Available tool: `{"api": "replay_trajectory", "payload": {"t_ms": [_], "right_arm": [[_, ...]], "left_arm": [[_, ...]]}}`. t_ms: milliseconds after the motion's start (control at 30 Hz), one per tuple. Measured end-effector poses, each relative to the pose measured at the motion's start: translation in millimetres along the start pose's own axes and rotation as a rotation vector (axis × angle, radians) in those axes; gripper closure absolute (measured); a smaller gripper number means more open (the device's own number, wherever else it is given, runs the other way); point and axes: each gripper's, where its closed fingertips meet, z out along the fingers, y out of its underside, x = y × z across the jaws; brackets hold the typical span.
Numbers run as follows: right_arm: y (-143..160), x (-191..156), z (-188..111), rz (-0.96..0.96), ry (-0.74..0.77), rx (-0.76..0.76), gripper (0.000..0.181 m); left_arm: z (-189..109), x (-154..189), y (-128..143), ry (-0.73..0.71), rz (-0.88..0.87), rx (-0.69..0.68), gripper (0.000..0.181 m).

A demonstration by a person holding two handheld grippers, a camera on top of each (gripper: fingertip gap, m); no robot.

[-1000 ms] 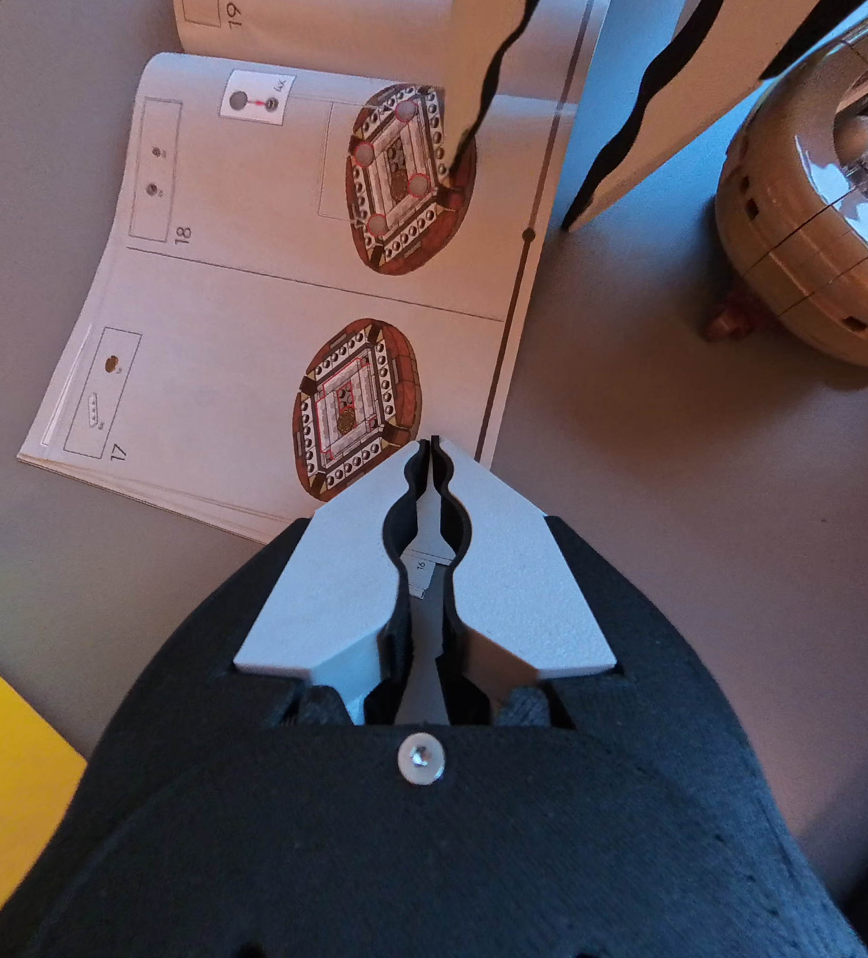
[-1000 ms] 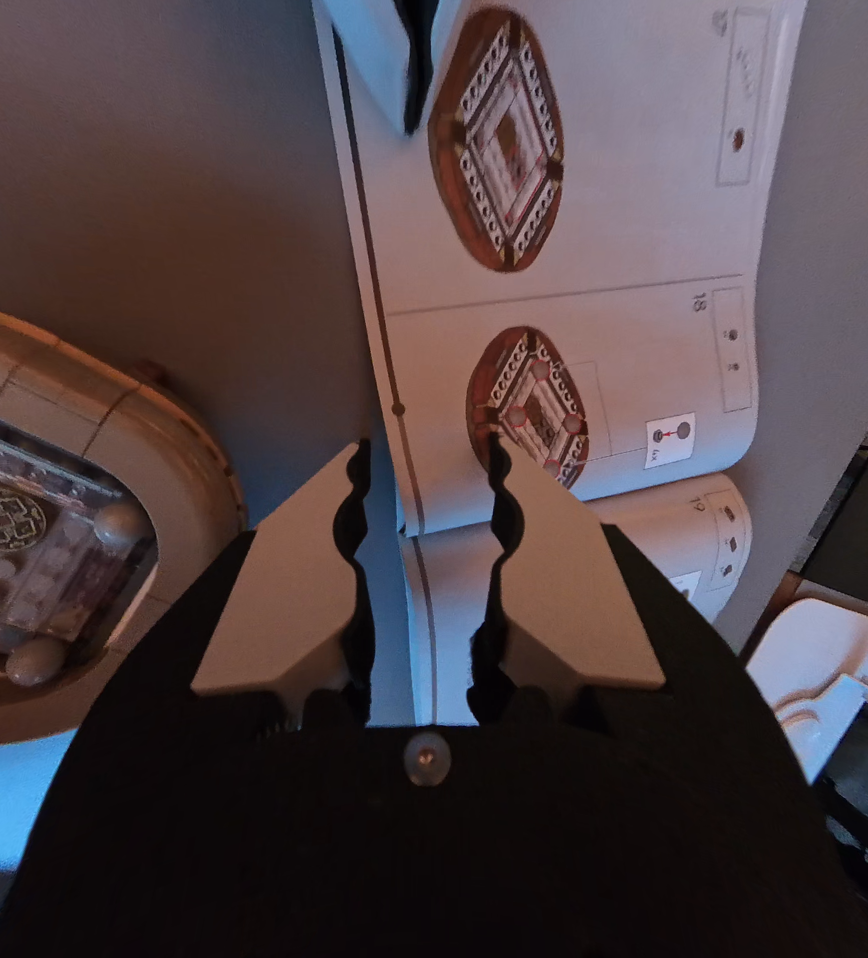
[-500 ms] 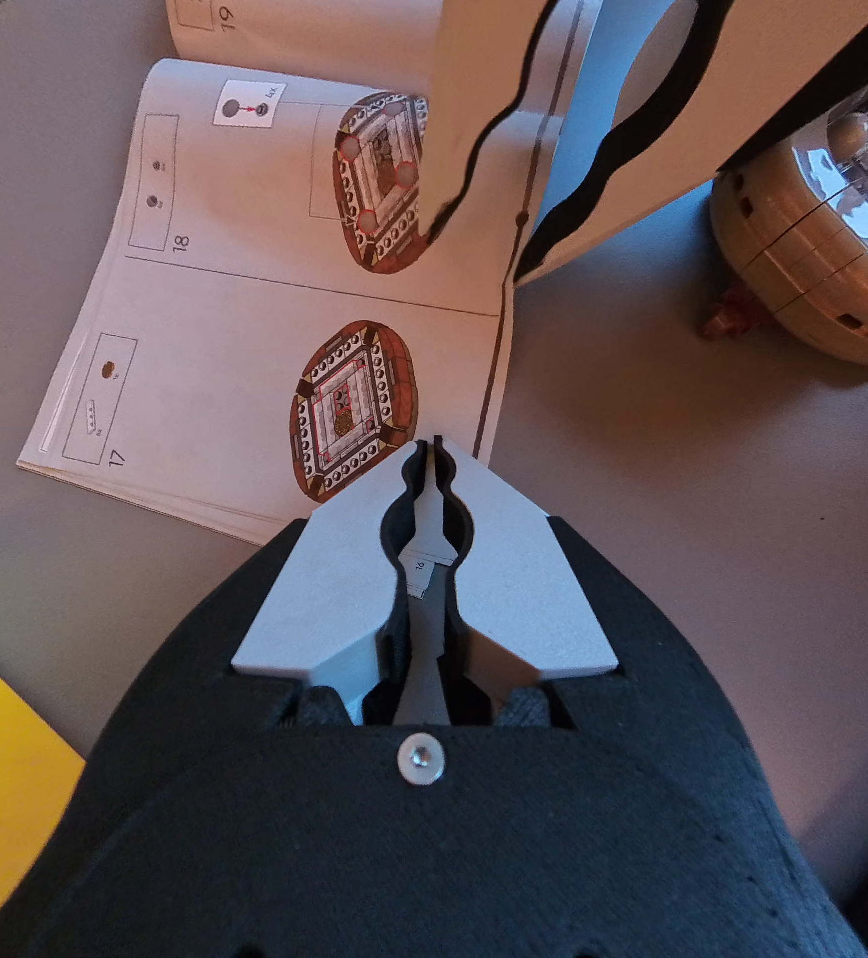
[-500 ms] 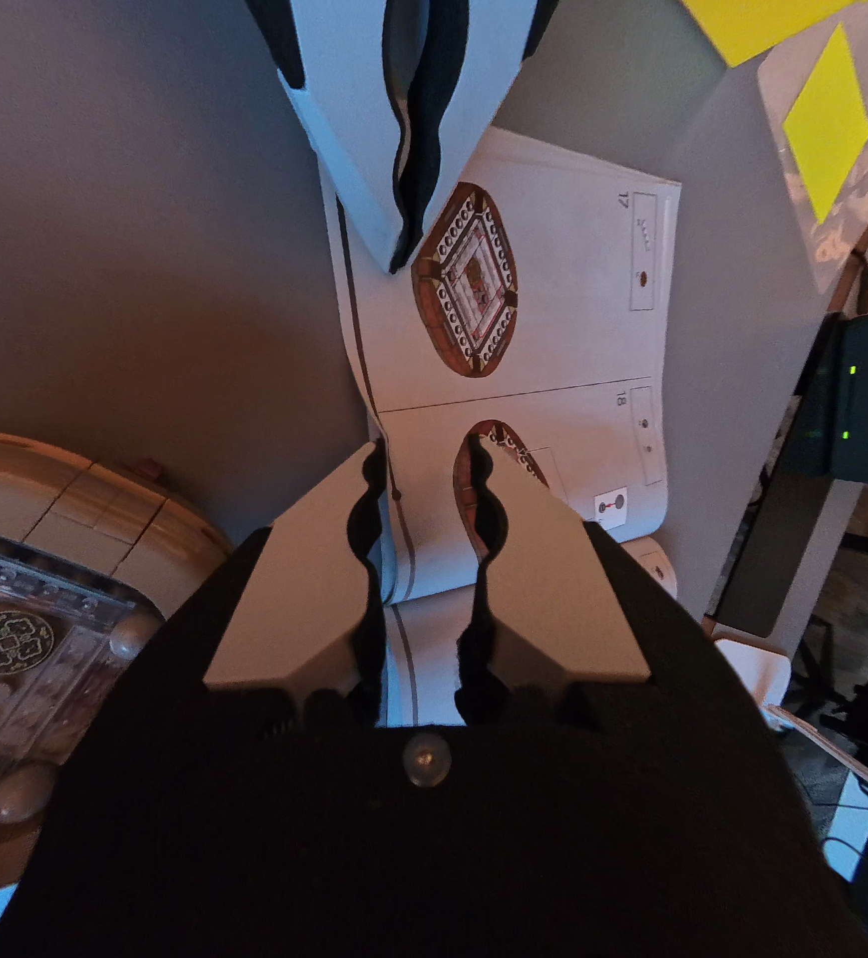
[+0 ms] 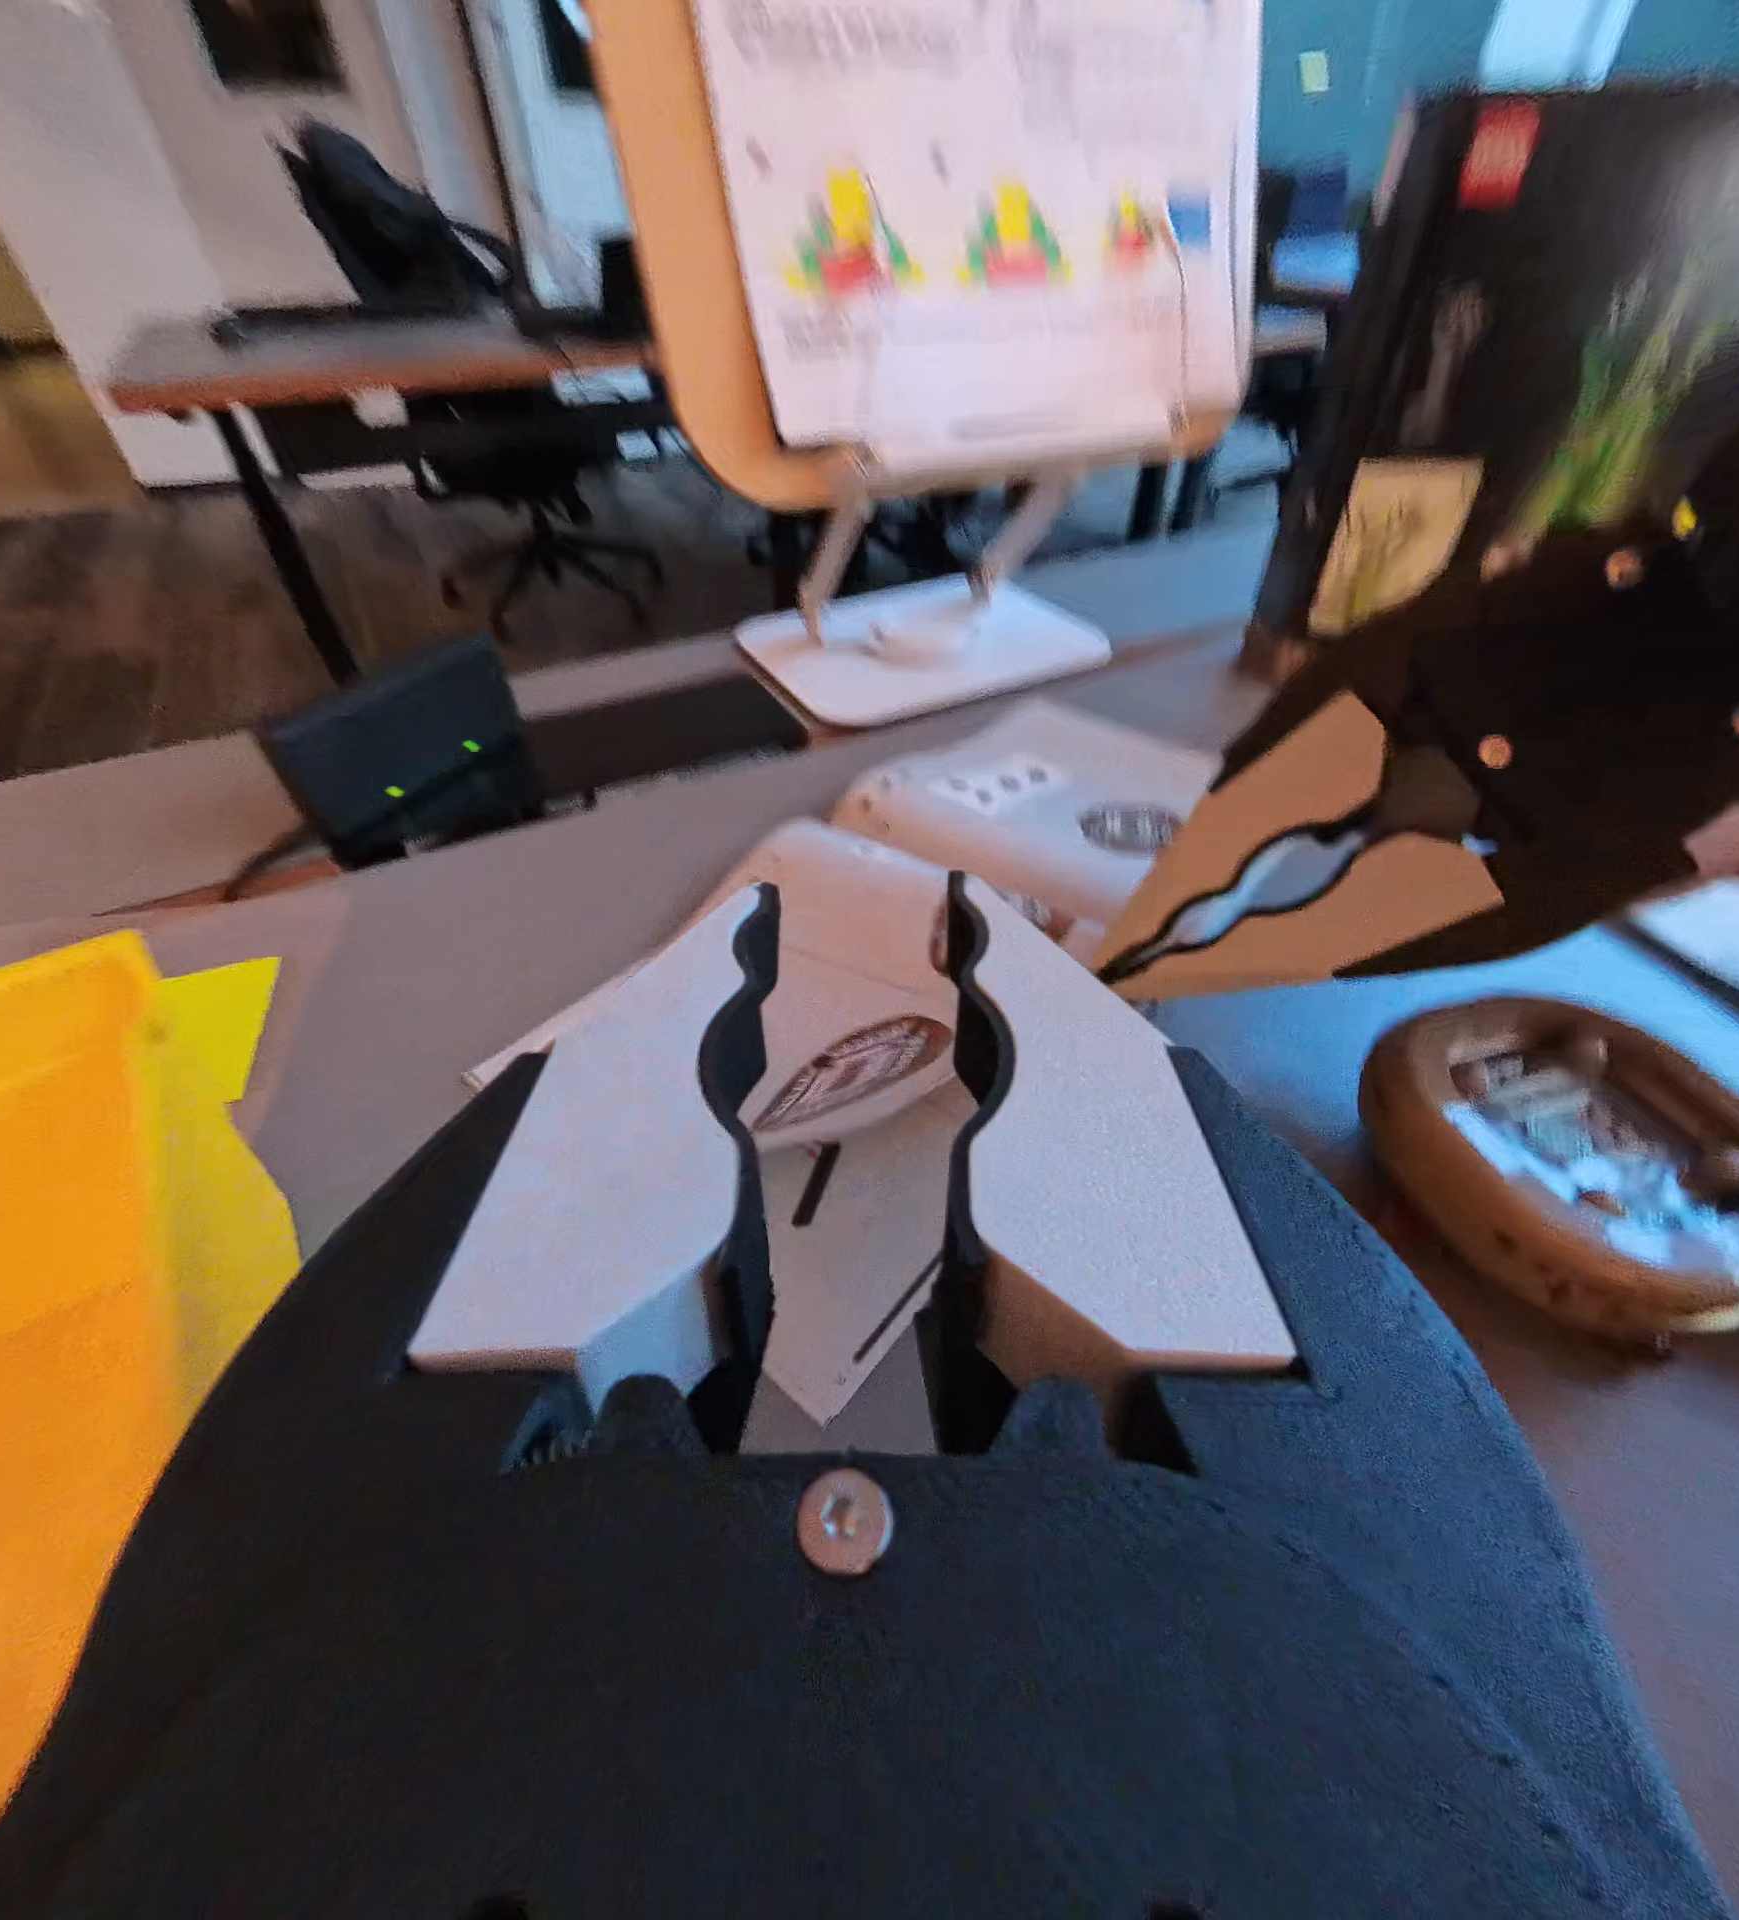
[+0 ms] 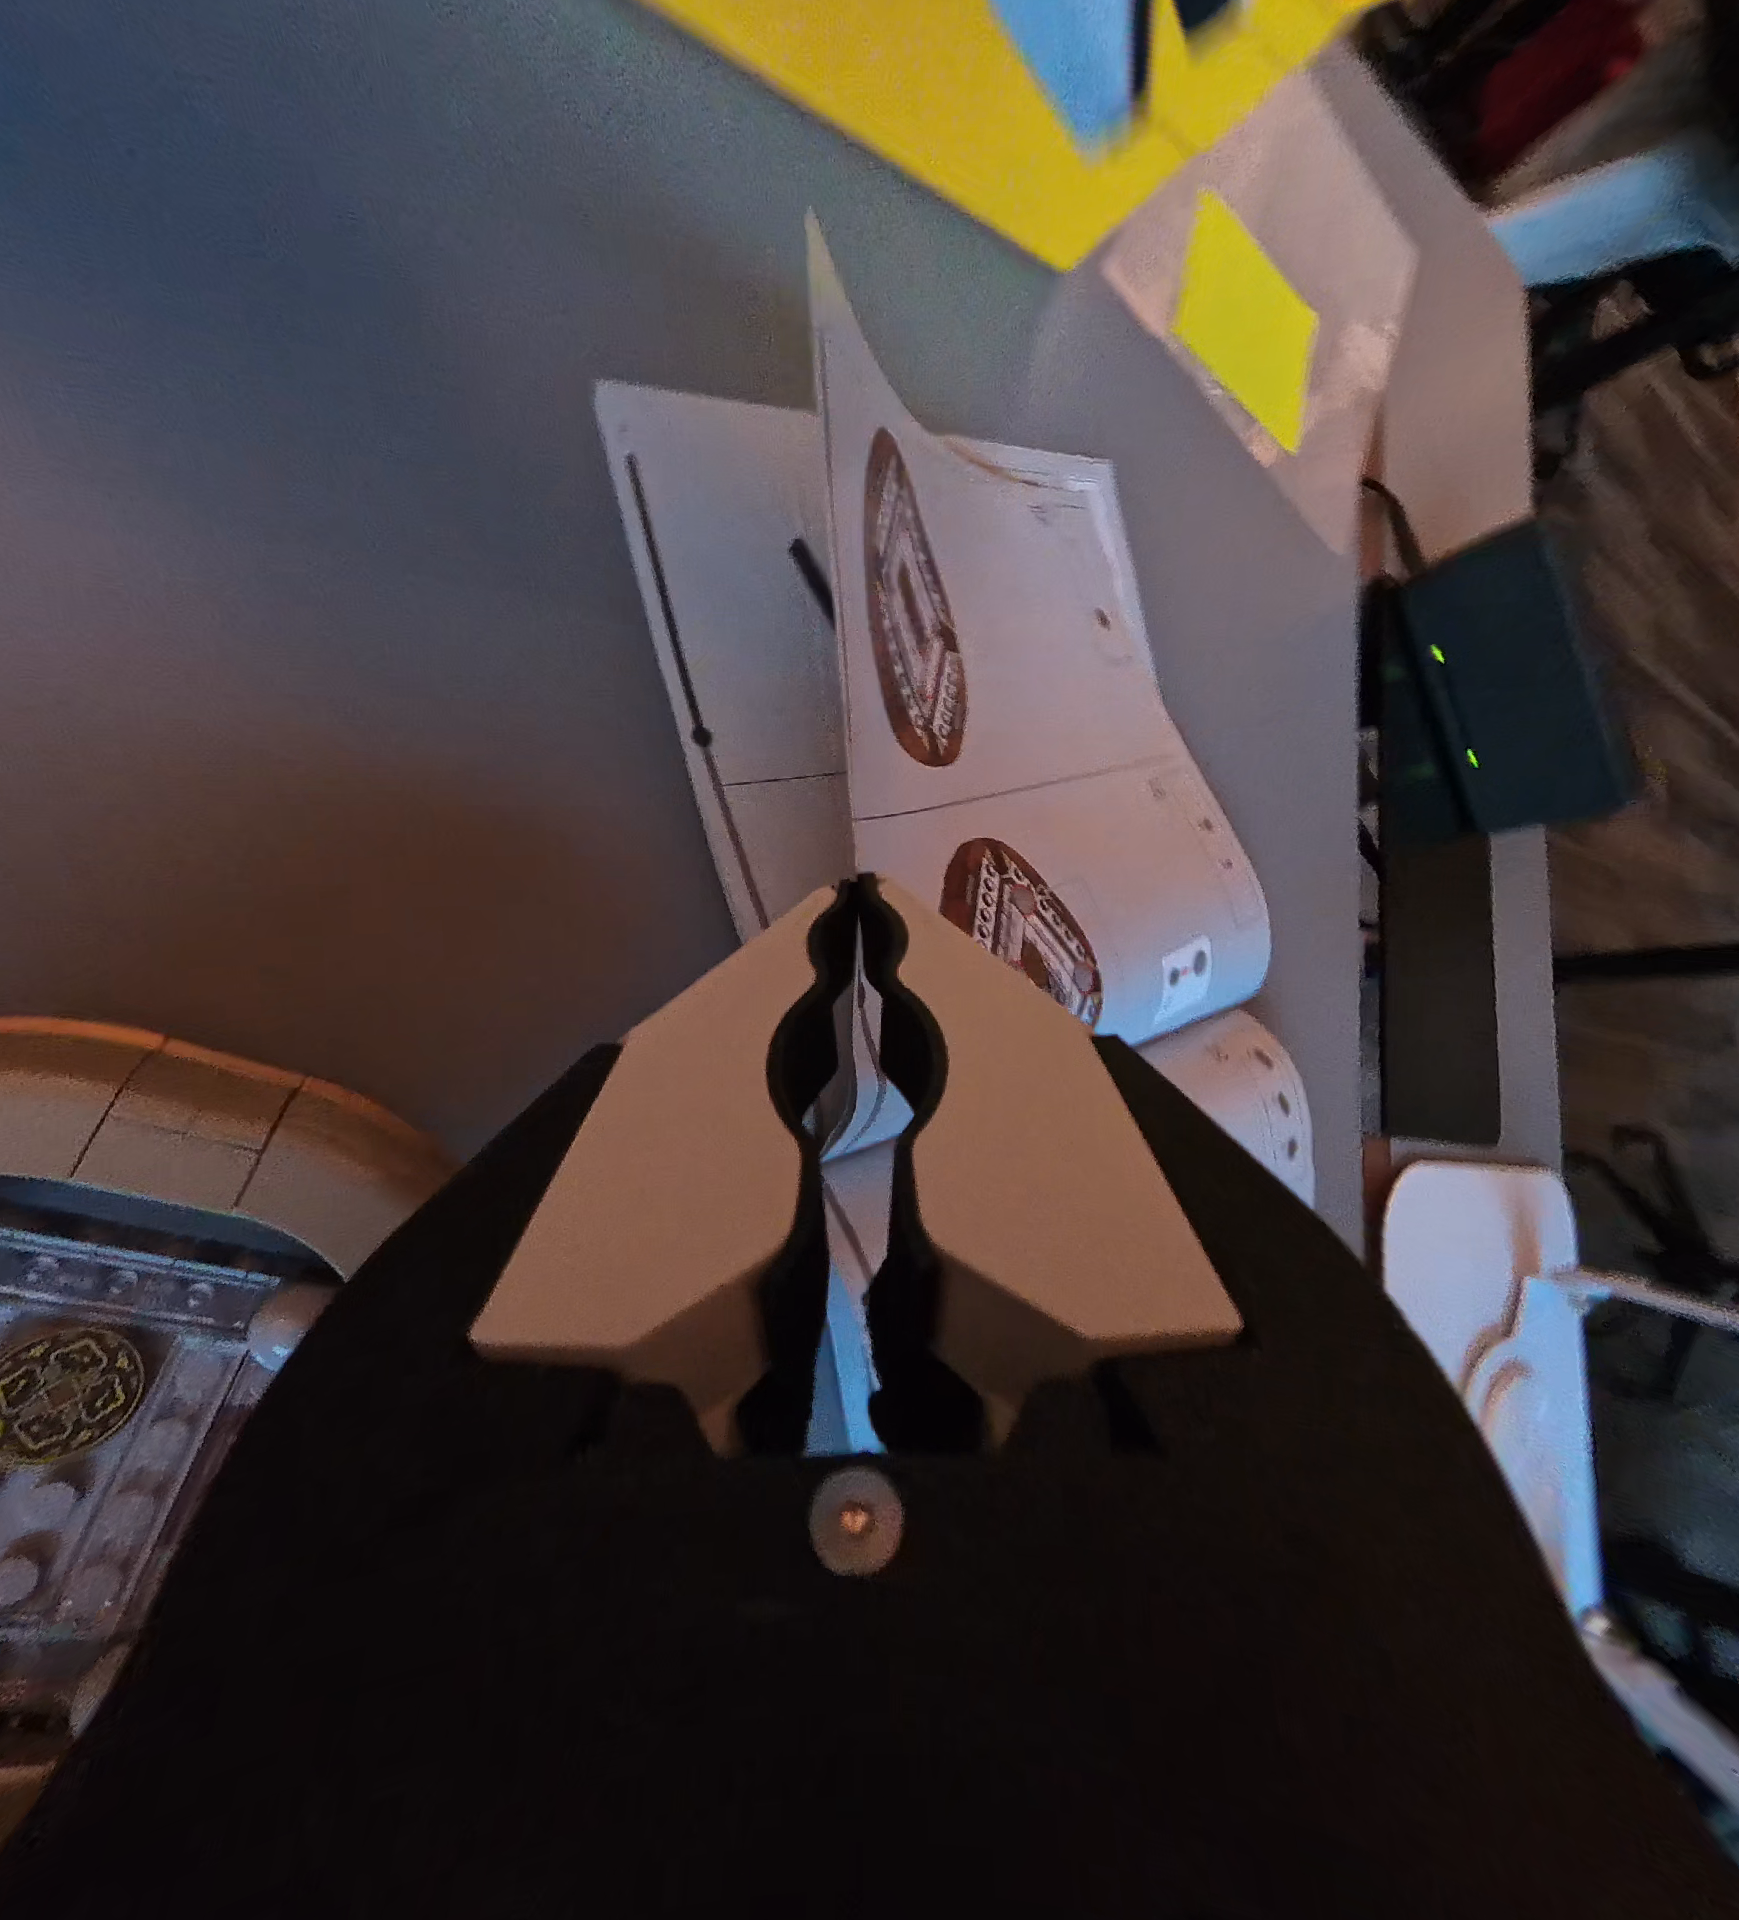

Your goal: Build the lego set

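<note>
Right gripper (image 6: 857,883) clenched on a page of the instruction booklet (image 6: 1000,665), lifting that page upright off the grey table (image 6: 325,520). Left gripper (image 5: 854,904) released, jaws apart, holding nothing, just in front of the booklet. Tan oval lego build (image 5: 1571,1164) sits right of the booklet; yellow bin (image 5: 23,1247) left of it.

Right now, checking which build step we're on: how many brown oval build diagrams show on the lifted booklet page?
2 on the lifted page: one farther up it, one just beyond the right gripper, which pinches that page's edge. Other pages may hide more.
</note>
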Motion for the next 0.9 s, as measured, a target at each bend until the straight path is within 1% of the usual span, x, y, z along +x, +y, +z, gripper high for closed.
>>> {"api": "replay_trajectory", "payload": {"t_ms": [33,100,200,300,367,467,600,767,800,867,900], "right_arm": [[0,6,-4,0.059,0.022,0.019,0.181],[2,15,-13,0.172,0.057,0.056,0.181],[12,25,-25,0.314,0.109,0.081,0.181],[23,30,-34,0.427,0.147,0.095,0.181],[32,34,-39,0.47,0.193,0.085,0.181],[43,38,-43,0.516,0.245,0.062,0.181],[66,36,-41,0.564,0.274,-0.024,0.181],[92,39,-43,0.645,0.32,-0.095,0.181],[98,42,-45,0.664,0.344,-0.112,0.175],[111,52,-56,0.697,0.424,-0.138,0.148],[114,60,-66,0.697,0.484,-0.136,0.139]], "left_arm": [[-4,-9,-6,-0.024,-0.038,0.04,0.147],[-6,-19,-3,-0.034,-0.105,0.033,0.139],[1,-18,13,-0.023,-0.124,-0.057,0.139],[10,-16,34,-0.055,-0.051,-0.172,0.142],[14,-14,53,-0.058,-0.019,-0.272,0.142],[20,-8,75,-0.028,-0.013,-0.379,0.142],[24,-2,97,-0.001,0.007,-0.483,0.14],[26,-3,118,-0.014,0.106,-0.584,0.14],[26,-2,121,-0.014,0.118,-0.598,0.138],[26,-2,125,-0.012,0.139,-0.62,0.135],[26,-2,128,-0.013,0.147,-0.632,0.134]]}}
